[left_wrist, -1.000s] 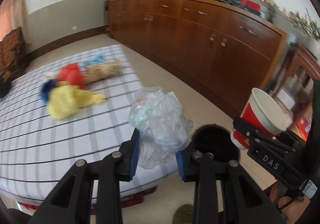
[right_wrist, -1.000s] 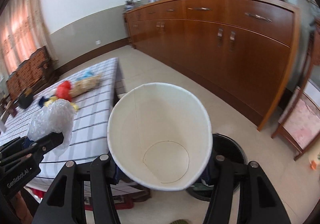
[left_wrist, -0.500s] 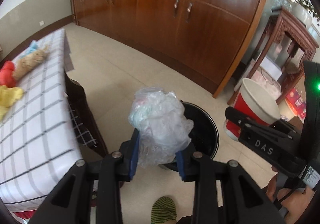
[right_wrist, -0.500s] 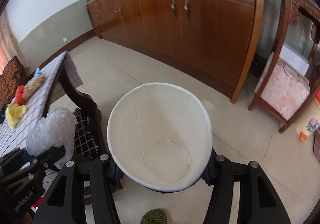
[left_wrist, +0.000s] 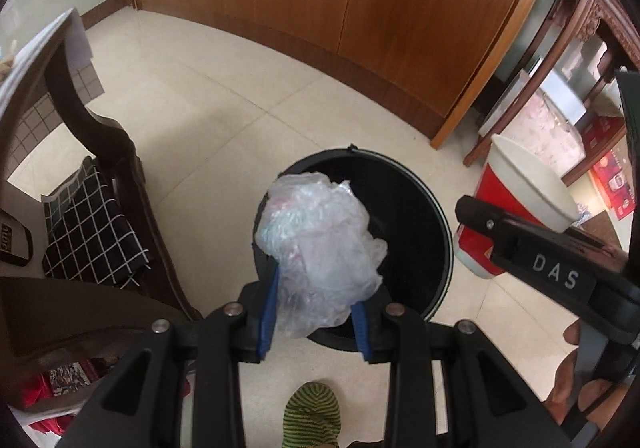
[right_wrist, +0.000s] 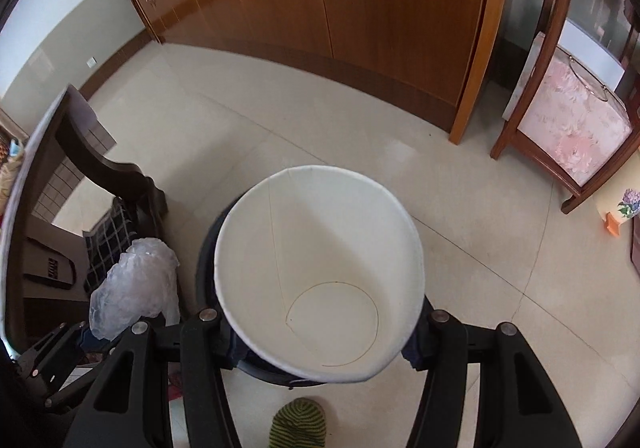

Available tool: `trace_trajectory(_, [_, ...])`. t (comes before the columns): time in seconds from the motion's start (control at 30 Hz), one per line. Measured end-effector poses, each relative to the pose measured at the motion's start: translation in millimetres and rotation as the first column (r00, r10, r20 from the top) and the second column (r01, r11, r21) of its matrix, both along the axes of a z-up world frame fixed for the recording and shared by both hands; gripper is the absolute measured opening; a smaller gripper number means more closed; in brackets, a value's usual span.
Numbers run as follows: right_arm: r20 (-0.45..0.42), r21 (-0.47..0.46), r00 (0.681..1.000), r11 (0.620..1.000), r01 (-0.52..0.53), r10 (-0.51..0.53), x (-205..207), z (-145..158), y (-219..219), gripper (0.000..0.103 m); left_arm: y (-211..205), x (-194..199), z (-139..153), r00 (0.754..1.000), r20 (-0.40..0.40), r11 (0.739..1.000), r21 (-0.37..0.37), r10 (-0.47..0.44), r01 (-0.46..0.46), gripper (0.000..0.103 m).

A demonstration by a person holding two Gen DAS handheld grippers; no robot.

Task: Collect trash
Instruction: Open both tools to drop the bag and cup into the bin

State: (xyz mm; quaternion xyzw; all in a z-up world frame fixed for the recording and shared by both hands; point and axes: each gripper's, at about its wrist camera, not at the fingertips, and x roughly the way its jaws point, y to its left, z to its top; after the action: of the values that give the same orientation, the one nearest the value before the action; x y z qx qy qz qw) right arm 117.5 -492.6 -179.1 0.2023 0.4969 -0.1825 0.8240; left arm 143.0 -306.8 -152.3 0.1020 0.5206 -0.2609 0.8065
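Observation:
My left gripper [left_wrist: 316, 314] is shut on a crumpled clear plastic bag [left_wrist: 320, 244], which hangs over the open black trash bin [left_wrist: 416, 232] on the floor. The same bag [right_wrist: 132, 284] shows at the left of the right wrist view, with the left gripper's fingers [right_wrist: 52, 360] below it. My right gripper [right_wrist: 320, 336] is shut on a large paper cup [right_wrist: 320, 268], white inside and empty. That cup [left_wrist: 516, 203], red and white outside, sits just right of the bin in the left wrist view. The cup hides most of the bin [right_wrist: 206, 256] beneath it.
A dark wooden table leg [left_wrist: 116, 167] and a black checked cloth [left_wrist: 88, 232] stand left of the bin. A long wooden cabinet [left_wrist: 360, 15] runs along the back. A small wooden stand [right_wrist: 572, 115] is at the right. A striped-socked foot [left_wrist: 312, 420] is below the grippers.
Both grippers swung away from the checked tabletop and tilted down over the floor. The bin has come under the bag and the cup. Both grips are unchanged.

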Motion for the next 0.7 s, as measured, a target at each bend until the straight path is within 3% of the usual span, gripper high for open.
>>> trace_trajectory(0.2, [-0.044,0.021,0.999,1.0,0.007,-0.007,11,-19,-9,0.062,-13,7,-16,0.999,-0.043,1.0,0.019,0.0,0.001,0.035])
trace_trajectory(0.37, [-0.062,0.034,0.998,0.999,0.014,-0.012,15,-27,-12,0.063,-19,15,-23,0.998,-0.067,1.0,0.012,0.003,-0.002,0.048])
trace_trajectory(0.43, [-0.065,0.035,0.998,0.999,0.023,-0.021,16,-28,-14,0.064,-19,17,-24,0.997,-0.076,1.0,0.006,0.006,-0.006,0.058])
trace_trajectory(0.5, [-0.073,0.035,0.997,0.999,0.03,-0.027,17,-30,-15,0.07,-19,20,-25,0.996,-0.084,1.0,-0.009,0.011,-0.012,0.064])
trace_trajectory(0.7, [-0.064,0.01,0.996,0.998,0.067,-0.067,13,-23,-20,0.075,-16,24,-21,0.997,-0.074,0.999,-0.015,0.031,-0.032,0.066])
